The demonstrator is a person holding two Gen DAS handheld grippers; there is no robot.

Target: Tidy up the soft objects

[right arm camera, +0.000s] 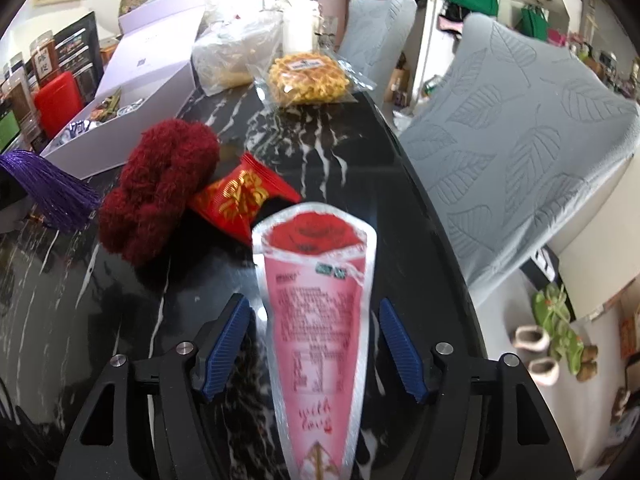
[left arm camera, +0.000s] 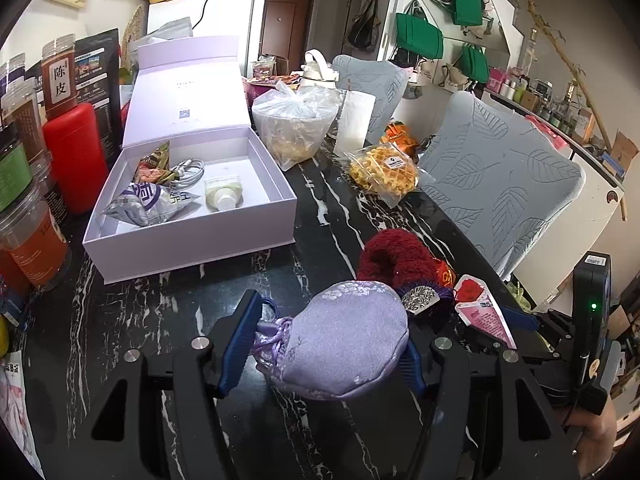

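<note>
Your left gripper (left arm camera: 320,344) clamps the lilac pouch (left arm camera: 344,344), lower centre, lifted clear for boxing. Your right gripper (right arm camera: 316,344) stands open around the pink sachet (right arm camera: 320,320), pads apart.

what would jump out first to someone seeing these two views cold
The lilac satin drawstring pouch clamped in the left claw just above the black marble table catches the eye first. In the right wrist view, a pink rose-printed packet lies between the open right claw's pads, with a fuzzy dark red item beyond it. Further back sits an open lilac gift box holding snack packets.
</note>
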